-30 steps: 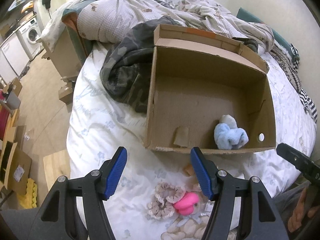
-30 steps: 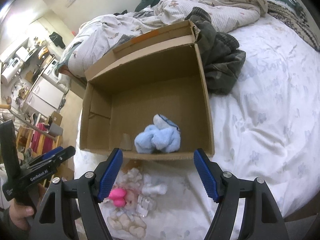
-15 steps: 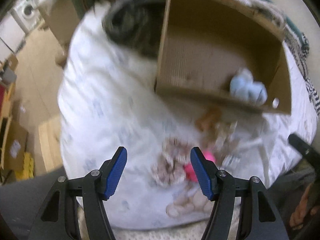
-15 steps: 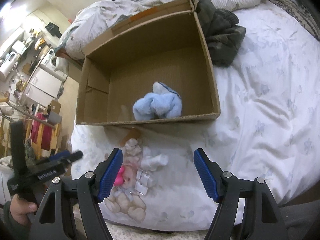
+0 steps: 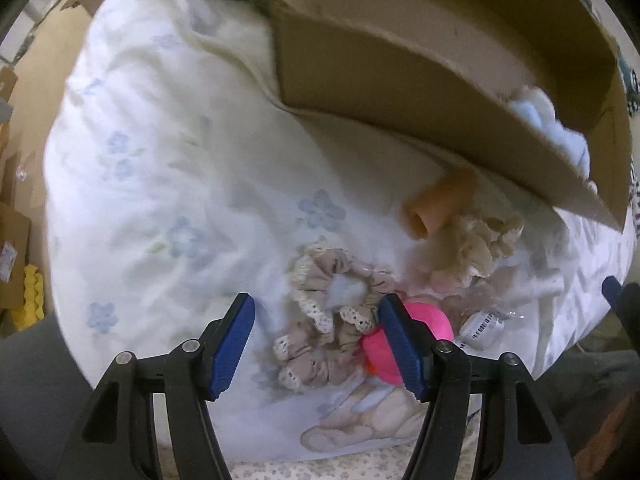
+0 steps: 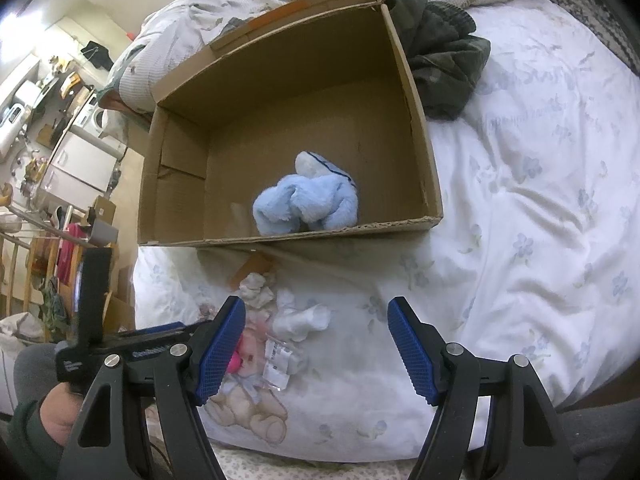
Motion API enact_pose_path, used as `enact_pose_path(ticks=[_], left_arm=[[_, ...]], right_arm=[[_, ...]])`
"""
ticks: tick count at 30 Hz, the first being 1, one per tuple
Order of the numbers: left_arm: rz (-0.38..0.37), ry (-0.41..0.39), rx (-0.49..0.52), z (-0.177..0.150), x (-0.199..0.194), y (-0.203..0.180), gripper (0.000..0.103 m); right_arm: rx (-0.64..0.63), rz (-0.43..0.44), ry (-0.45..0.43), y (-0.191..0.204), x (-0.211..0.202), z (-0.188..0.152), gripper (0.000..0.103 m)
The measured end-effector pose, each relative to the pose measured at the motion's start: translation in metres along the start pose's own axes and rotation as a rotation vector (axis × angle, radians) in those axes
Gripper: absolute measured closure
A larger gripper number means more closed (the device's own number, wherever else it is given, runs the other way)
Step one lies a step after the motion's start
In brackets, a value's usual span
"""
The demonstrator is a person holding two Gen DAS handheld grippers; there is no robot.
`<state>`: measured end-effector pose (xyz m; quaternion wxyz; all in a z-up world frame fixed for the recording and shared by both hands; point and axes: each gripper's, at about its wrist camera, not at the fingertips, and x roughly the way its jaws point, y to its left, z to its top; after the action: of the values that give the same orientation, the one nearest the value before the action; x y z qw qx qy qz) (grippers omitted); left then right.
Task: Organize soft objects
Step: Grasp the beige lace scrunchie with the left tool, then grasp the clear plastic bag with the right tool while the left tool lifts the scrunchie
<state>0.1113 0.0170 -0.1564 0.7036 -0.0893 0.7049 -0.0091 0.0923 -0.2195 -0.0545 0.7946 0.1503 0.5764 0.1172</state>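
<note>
An open cardboard box (image 6: 424, 160) lies on the bed with a light blue plush (image 6: 308, 204) inside; the box also shows in the left wrist view (image 5: 400, 92). In front of it lie a beige lace scrunchie (image 5: 332, 312), a pink soft toy (image 5: 436, 324), a cream frilly scrunchie (image 5: 480, 244), an orange tube (image 5: 436, 208) and a white cloth (image 6: 300, 316). My left gripper (image 5: 316, 344) is open, low over the beige scrunchie. My right gripper (image 6: 316, 344) is open and empty, above the sheet in front of the box.
The bed has a white flowered sheet (image 6: 520, 220) with a teddy bear print (image 6: 248, 408). A dark green garment (image 6: 440, 60) and a rumpled duvet (image 6: 200, 32) lie behind the box. A plastic packet with a barcode label (image 5: 484, 324) lies by the pink toy. The bed's edge is close below.
My left gripper has dropped down and forward towards the beige scrunchie, which now lies between its fingers. My right gripper has drawn back a little from the box. Both stay open.
</note>
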Motion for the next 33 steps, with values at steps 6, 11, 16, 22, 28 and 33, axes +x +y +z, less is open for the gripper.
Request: enact_pose_path(ticks=[6, 11, 16, 22, 28, 33], left_arm=[[-0.011, 0.015, 0.084, 0.001, 0.004, -0.015, 0.087], [-0.003, -0.067, 0.083, -0.001, -0.017, -0.014, 0.089], [-0.013, -0.181, 0.053, -0.002, -0.055, -0.005, 0.089], [0.001, -0.223, 0.062, -0.005, -0.067, -0.005, 0.089], [-0.008, -0.211, 0.045, -0.004, -0.067, 0.0, 0.089], [-0.01, -0.213, 0.049, -0.002, -0.067, -0.002, 0.089]], right_arm=[[-0.014, 0.01, 0.059, 0.004, 0.014, -0.002, 0.025], [0.011, 0.077, 0.201, 0.005, 0.038, -0.011, 0.025], [0.043, 0.124, 0.31, 0.01, 0.064, -0.024, 0.025], [0.04, 0.108, 0.355, 0.023, 0.088, -0.023, 0.043], [-0.013, 0.042, 0.387, 0.036, 0.109, -0.024, 0.054], [-0.068, 0.006, 0.376, 0.041, 0.112, -0.026, 0.075]])
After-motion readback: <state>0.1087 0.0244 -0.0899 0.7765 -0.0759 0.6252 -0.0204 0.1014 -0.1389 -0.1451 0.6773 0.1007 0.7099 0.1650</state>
